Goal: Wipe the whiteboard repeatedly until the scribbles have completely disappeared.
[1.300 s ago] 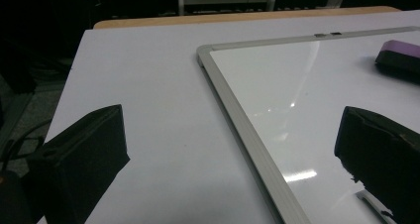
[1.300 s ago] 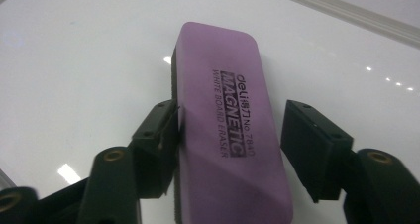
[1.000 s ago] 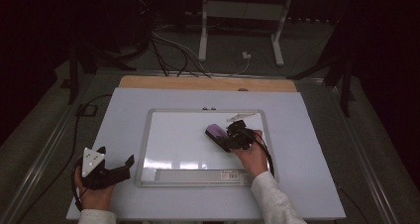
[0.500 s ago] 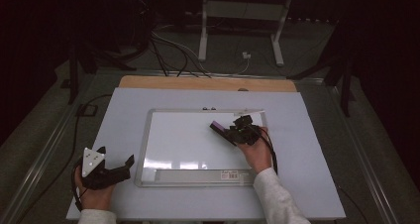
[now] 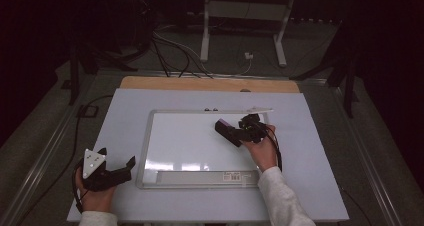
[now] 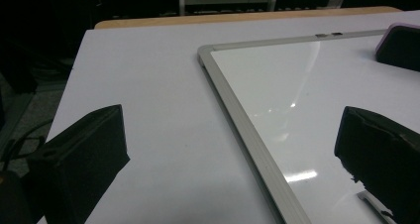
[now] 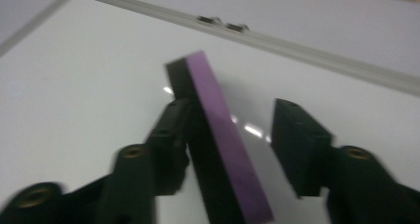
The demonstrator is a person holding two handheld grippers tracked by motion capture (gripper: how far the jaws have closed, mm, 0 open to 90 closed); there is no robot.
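A whiteboard (image 5: pixel 190 141) (image 6: pixel 297 85) (image 7: pixel 74 70) lies flat on the white table. On its right part, tilted on edge, sits a black eraser with a purple face (image 5: pixel 227 131) (image 7: pixel 223 135) (image 6: pixel 398 45). My right gripper (image 5: pixel 236 132) (image 7: pixel 232 116) straddles the eraser. Its jaws have just been opening: one jaw lies against the black side, and the other stands clear of the purple face with a gap. My left gripper (image 5: pixel 117 156) (image 6: pixel 230 135) rests on the table left of the board's near corner, open, with nothing between its jaws.
A marker tray with a label (image 5: pixel 200 177) runs along the board's near edge. Two small clips (image 5: pixel 211 109) (image 7: pixel 223 23) sit on the far frame, and a thin white item (image 5: pixel 260 109) lies at its far right corner. A wooden strip (image 5: pixel 210 83) borders the table's back.
My right hand and the eraser have shifted a little to the right across the board. The left hand has stayed where it was.
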